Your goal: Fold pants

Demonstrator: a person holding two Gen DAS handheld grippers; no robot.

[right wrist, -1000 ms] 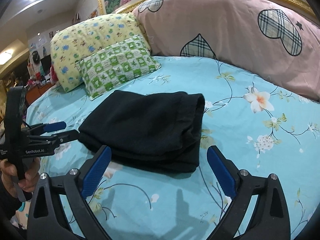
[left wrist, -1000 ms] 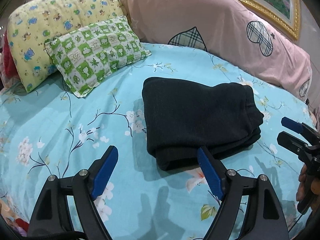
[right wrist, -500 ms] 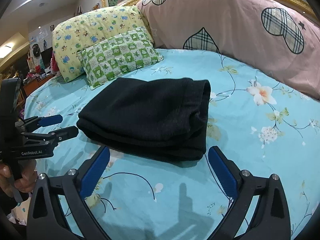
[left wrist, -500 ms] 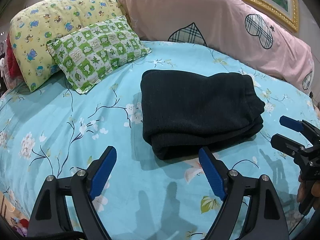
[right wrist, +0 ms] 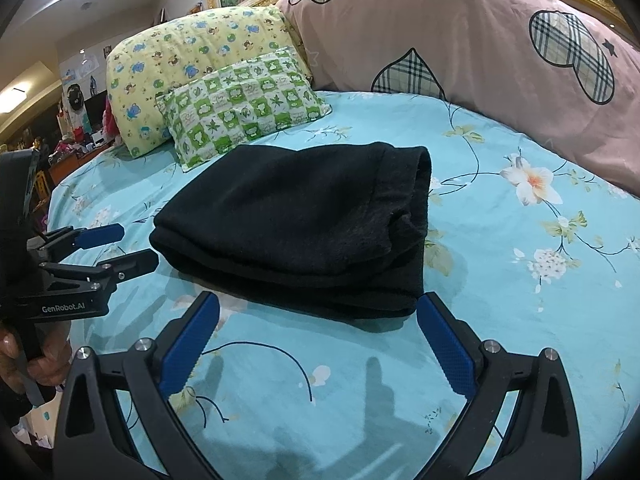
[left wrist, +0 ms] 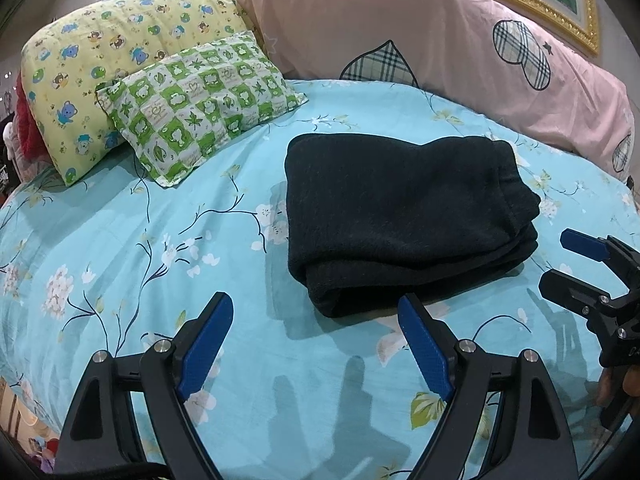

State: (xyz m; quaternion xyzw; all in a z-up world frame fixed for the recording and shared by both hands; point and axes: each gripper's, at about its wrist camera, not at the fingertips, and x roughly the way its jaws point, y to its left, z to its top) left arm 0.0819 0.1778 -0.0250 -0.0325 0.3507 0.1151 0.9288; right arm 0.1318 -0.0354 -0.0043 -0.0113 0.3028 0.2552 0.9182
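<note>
Black pants [left wrist: 404, 216] lie folded into a thick rectangular stack on the turquoise floral bedsheet [left wrist: 120, 216]. My left gripper [left wrist: 316, 316] hovers open just short of the stack's near left corner, holding nothing. In the right wrist view the same pants [right wrist: 296, 220] sit in the middle, and my right gripper [right wrist: 316, 314] stands open at their near edge, empty. Each gripper shows in the other's view: the right gripper [left wrist: 564, 264] at the stack's right side, the left gripper [right wrist: 120, 248] at its left side, both apart from the cloth.
A green checked pillow [left wrist: 200, 108] and a yellow cartoon pillow [left wrist: 104, 68] lie at the back left. A long pink quilt [left wrist: 440, 40] with plaid hearts runs along the gold-framed headboard. A hand [right wrist: 36, 364] grips the left tool's handle. The bed's left edge drops to a cluttered room.
Both grippers have drawn back a little from the folded pants and stay open. The pants have not moved.
</note>
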